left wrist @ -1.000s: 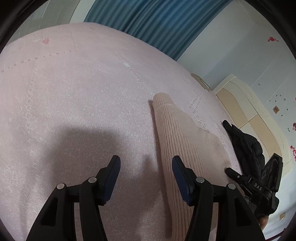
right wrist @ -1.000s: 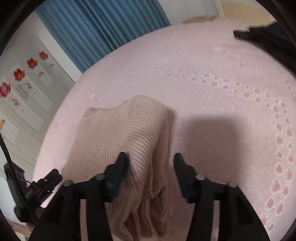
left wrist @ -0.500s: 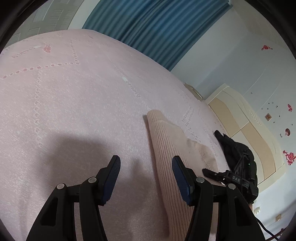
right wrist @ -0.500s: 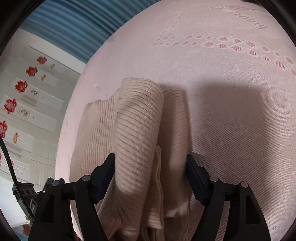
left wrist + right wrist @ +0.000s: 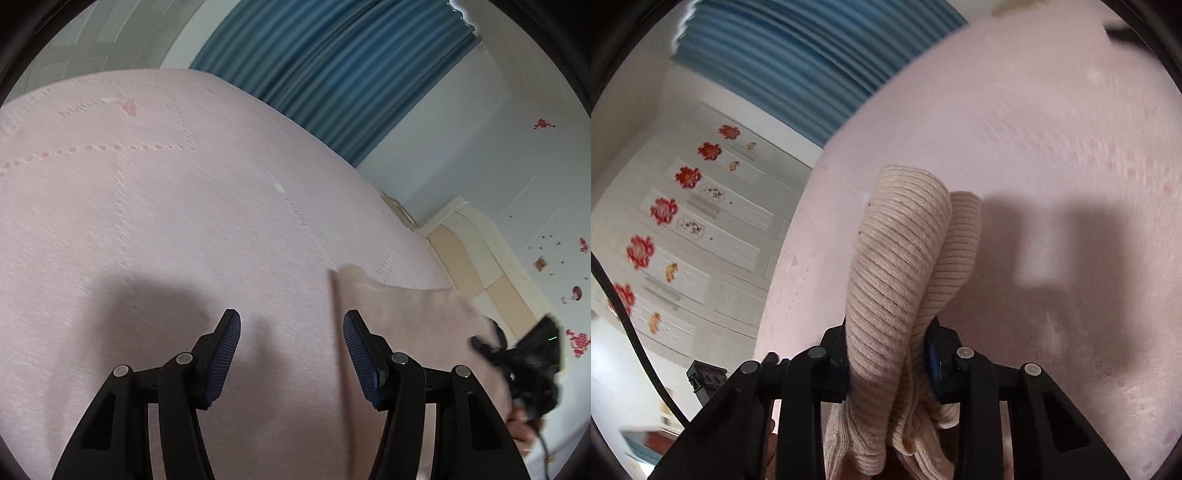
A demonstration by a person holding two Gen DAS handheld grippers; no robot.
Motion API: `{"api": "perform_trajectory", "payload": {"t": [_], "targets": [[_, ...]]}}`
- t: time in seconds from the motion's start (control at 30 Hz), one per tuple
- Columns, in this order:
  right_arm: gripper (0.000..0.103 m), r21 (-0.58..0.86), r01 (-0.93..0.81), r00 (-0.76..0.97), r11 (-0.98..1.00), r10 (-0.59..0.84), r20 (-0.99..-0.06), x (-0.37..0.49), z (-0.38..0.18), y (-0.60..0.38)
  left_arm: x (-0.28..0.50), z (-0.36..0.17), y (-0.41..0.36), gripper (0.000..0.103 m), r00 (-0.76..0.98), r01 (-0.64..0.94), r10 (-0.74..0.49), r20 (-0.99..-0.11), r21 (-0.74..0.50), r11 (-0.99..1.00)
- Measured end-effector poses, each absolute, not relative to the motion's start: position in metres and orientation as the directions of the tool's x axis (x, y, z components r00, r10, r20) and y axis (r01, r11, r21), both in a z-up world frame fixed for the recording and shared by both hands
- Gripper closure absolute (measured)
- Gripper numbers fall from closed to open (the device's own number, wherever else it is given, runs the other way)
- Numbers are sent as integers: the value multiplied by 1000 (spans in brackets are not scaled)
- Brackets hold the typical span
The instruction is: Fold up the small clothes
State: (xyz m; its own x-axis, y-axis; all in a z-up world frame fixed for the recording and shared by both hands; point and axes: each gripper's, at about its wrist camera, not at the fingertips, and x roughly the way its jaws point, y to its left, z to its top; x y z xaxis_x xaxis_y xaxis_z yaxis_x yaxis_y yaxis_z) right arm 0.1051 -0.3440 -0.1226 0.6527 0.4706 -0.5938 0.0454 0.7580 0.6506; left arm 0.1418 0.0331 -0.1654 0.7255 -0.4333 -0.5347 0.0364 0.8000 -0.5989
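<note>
So the right tongs (image 5: 890, 363) are closing on a bunched fold of the beige ribbed sweater (image 5: 905, 258), pads already squeezing the knit, and it's up off the pink bed (image 5: 1052, 129). Its long axis runs straight out ahead of those tongs. The left tongs (image 5: 291, 354) sit spread with nothing between them, just bedspread. From there the sweater (image 5: 406, 317) lies off to the right, so I'd guess the left hand has to swing right for the free end.

Right gripper (image 5: 886, 363) jaws closing on bunched beige ribbed sweater (image 5: 905, 254), its folds extending forward over pink bedspread (image 5: 1052, 147), blue curtain (image 5: 812, 62) beyond.
</note>
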Motion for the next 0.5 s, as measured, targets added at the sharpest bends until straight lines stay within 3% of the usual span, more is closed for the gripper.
{"api": "perform_trajectory", "payload": {"t": [0.27,0.5], "targets": [[76,476,58,693,878,307,-652,105,-62,-293,138,-160,50,47,743,8,-405,-533,-598,801],[78,525,-23,656,851,409,-634,141,-51,-240,143,-163,71,47,748,-24,-410,-522,-638,770]]}}
